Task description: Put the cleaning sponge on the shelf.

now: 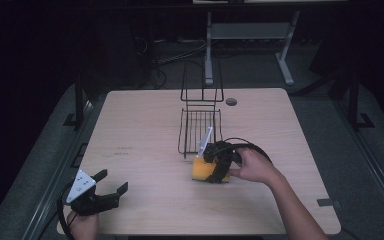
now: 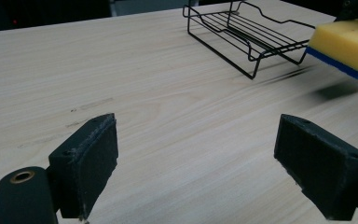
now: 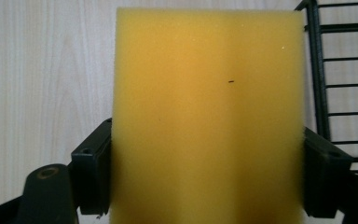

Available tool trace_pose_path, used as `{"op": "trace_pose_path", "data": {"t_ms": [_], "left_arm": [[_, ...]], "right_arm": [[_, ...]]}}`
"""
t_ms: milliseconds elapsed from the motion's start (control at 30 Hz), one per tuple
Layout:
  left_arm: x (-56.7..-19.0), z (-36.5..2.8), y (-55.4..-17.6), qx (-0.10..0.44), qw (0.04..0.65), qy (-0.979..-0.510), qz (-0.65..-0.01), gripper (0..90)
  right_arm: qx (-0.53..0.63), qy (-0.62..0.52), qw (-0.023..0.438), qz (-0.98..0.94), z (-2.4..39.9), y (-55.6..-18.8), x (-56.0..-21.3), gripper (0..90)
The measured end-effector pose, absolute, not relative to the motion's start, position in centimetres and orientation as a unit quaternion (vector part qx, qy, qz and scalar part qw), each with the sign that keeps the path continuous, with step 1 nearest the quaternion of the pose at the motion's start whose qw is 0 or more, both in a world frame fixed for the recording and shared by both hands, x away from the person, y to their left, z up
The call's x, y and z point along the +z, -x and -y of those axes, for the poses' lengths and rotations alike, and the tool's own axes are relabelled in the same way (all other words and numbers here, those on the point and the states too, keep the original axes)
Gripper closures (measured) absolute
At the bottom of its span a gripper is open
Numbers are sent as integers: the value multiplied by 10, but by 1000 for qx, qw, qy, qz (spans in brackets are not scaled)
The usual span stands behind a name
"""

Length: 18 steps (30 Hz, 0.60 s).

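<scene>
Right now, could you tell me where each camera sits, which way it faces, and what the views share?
High view: above the person's side, facing forward and down on the table; both hands, left tool, right tool.
Left gripper view: on the left tool, low along the table toward the wire rack; jaws open.
Right gripper view: on the right tool, looking down; jaws clamp the sponge.
All three share sponge and rack.

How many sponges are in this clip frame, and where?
1. The sponge, yellow with a blue underside, is clamped in the right gripper just in front of the wire rack, lifted off the table. None seen elsewhere.
</scene>
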<state>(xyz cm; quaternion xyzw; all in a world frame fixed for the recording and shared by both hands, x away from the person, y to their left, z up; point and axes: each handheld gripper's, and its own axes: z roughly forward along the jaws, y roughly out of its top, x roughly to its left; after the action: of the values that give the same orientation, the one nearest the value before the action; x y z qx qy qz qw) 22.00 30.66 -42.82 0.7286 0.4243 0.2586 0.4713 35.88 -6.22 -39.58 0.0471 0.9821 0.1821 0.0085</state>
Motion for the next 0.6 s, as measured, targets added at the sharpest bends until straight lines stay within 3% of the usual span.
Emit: {"op": "trace_pose_path", "data": {"t_ms": [600], "left_arm": [[-429, -307, -221, 256, 472, -728, -425, 128]], "right_arm": [[188, -46, 8, -981, 52, -383, -389, 216]]}}
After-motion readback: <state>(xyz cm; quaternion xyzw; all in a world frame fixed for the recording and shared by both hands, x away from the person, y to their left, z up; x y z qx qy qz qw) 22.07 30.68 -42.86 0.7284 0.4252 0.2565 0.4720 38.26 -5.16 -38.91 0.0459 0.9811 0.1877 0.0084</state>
